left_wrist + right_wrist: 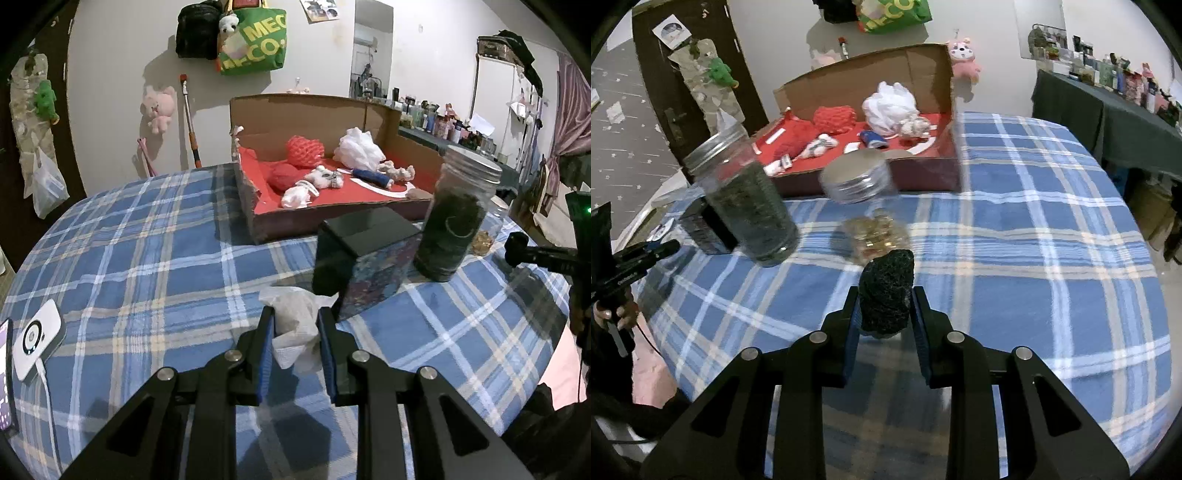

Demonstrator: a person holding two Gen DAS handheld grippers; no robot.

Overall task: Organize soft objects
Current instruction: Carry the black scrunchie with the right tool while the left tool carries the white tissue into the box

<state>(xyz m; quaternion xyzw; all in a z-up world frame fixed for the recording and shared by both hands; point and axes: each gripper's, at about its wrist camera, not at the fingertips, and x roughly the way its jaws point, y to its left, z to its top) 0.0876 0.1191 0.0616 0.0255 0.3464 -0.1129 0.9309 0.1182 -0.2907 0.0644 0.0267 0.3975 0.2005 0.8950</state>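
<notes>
A crumpled white tissue (295,328) is pinched by the left gripper (296,314) above the plaid cloth (147,236). A dark scrubber (885,291) is clamped by the right gripper (884,295), short of the cardboard box (871,170).

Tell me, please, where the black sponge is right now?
In the right wrist view, the black sponge sits clamped in the right gripper at centre, above the plaid tablecloth, just in front of the small jar.

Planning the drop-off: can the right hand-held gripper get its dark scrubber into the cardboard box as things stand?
Probably yes. The right hand-held gripper grips the dark scrubber; two jars front the cardboard box, but its right side looks clear.
</notes>
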